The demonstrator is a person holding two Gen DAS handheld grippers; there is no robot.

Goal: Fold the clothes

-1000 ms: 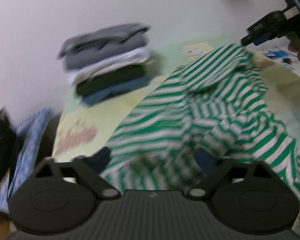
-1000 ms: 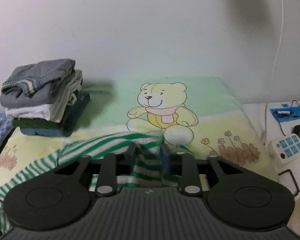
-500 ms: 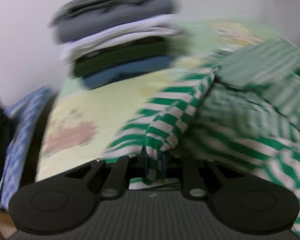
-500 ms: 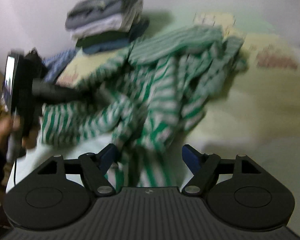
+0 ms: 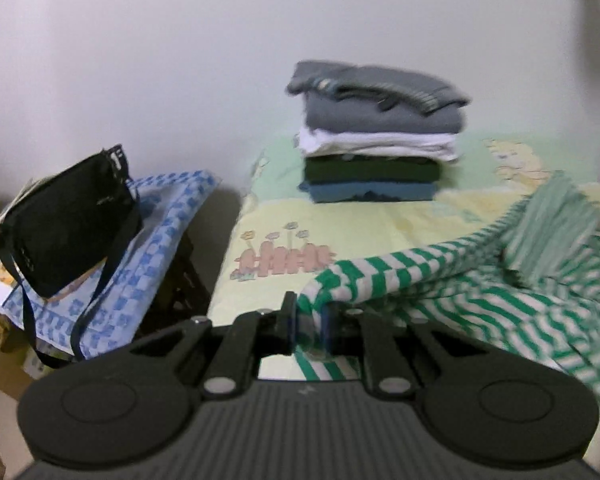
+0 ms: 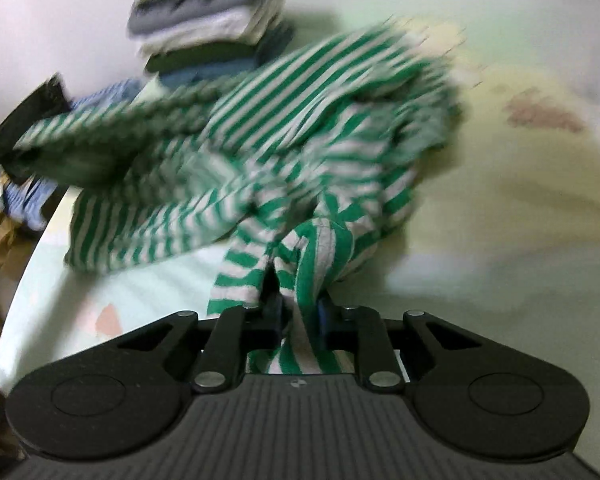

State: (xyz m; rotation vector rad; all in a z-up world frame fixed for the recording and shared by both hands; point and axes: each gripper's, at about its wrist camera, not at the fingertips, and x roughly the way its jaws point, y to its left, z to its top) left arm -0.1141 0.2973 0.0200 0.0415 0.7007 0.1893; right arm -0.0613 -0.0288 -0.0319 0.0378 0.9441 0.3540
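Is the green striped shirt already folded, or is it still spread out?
Neither: the green striped shirt lies crumpled and bunched, each hand-held gripper, left and right, pinching its cloth.

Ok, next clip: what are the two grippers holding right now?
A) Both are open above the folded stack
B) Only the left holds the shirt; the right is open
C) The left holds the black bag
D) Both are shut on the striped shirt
D: the left gripper and the right gripper each have their fingers closed on a bunch of the striped shirt.
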